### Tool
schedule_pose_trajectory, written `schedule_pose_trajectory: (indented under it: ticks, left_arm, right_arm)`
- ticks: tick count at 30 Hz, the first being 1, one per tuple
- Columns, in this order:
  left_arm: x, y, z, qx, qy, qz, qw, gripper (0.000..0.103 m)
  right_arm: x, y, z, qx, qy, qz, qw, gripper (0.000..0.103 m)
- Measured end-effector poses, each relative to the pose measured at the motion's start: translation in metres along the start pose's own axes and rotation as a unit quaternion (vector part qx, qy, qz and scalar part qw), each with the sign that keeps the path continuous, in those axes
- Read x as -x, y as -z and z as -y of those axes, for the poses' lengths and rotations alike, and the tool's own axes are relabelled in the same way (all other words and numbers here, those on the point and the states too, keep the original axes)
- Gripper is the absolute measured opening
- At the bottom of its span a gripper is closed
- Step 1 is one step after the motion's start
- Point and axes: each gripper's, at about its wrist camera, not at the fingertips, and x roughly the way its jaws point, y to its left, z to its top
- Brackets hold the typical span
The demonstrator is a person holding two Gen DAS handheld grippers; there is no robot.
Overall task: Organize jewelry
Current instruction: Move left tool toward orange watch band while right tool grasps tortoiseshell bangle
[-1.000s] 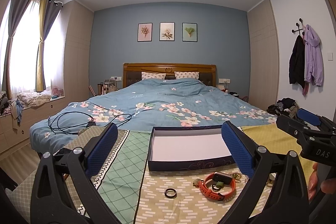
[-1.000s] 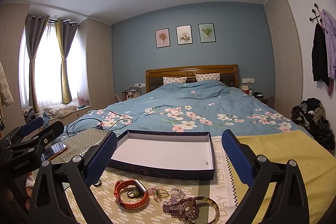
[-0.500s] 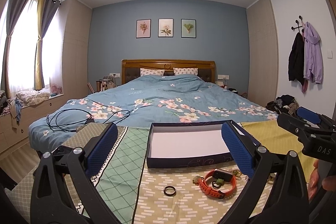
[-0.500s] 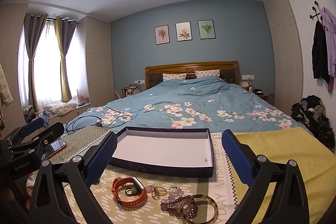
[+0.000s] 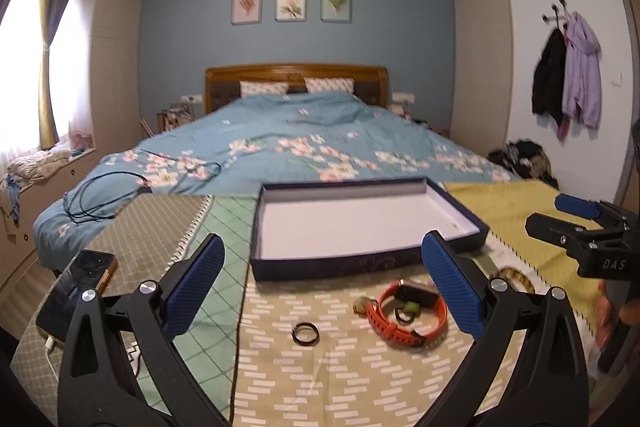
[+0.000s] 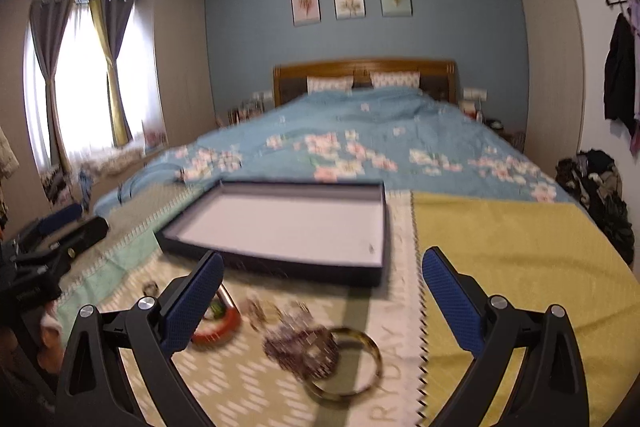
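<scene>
- Left gripper point(image 5: 320, 291) spread wide, holding nothing, poised above the patterned cloth point(image 5: 360, 379); right gripper point(image 6: 320, 295) likewise wide and empty, with "DAS" readable on its body in the left wrist view.
- Dark blue box tray point(image 5: 360, 223) with white floor, long axis running left to right across the table, just behind the jewelry, far edge toward the bed point(image 5: 300, 139).
- Yellow cloth point(image 6: 520, 267) to the right, bare and free; printed letters on the white strip beside it too blurred to read in full.
- Smartphone point(image 5: 76, 291) near the table's left edge, long axis pointing away.
- Orange wristband point(image 5: 412, 311) lying flat, close before the tray's front wall.
- Gold bangle point(image 6: 344, 363) touching a purple bead cluster point(image 6: 304, 347), both blurred.
- Black ring point(image 5: 306, 332) flat, apart to the left of the wristband.
</scene>
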Motion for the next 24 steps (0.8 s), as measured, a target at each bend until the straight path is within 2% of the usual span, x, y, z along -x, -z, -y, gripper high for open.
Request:
schedule_pose_trajectory:
  ticks: [4, 8, 13, 16, 18, 22, 24]
  left_arm:
    - [-0.019, 0.007, 0.008, -0.025, 0.014, -0.033, 0.9990, 0.097]
    - [-0.038, 0.013, 0.016, -0.041, 0.047, -0.074, 0.9953, 0.089]
    - [-0.054, 0.016, 0.020, -0.044, 0.089, -0.121, 0.9876, 0.075]
    - [-0.066, 0.021, 0.021, -0.042, 0.105, -0.152, 0.9820, 0.066]
    - [-0.074, 0.024, 0.022, -0.041, 0.118, -0.172, 0.9772, 0.055]
    - [-0.085, 0.030, 0.028, -0.047, 0.134, -0.202, 0.9689, 0.051]
    - [-0.090, 0.033, 0.031, -0.050, 0.144, -0.216, 0.9643, 0.045]
  right_arm:
    - [-0.009, 0.008, 0.011, -0.005, 0.002, -0.038, 0.999, 0.096]
    - [-0.017, 0.016, 0.014, 0.001, -0.002, -0.070, 0.998, 0.094]
    - [-0.028, 0.022, 0.017, 0.006, -0.014, -0.112, 0.994, 0.076]
    - [-0.030, 0.026, 0.023, -0.002, -0.020, -0.128, 0.992, 0.070]
    - [-0.033, 0.029, 0.029, -0.006, -0.021, -0.143, 0.989, 0.064]
    - [-0.036, 0.035, 0.037, -0.021, -0.028, -0.165, 0.986, 0.050]
    - [-0.038, 0.036, 0.039, -0.025, -0.029, -0.173, 0.984, 0.043]
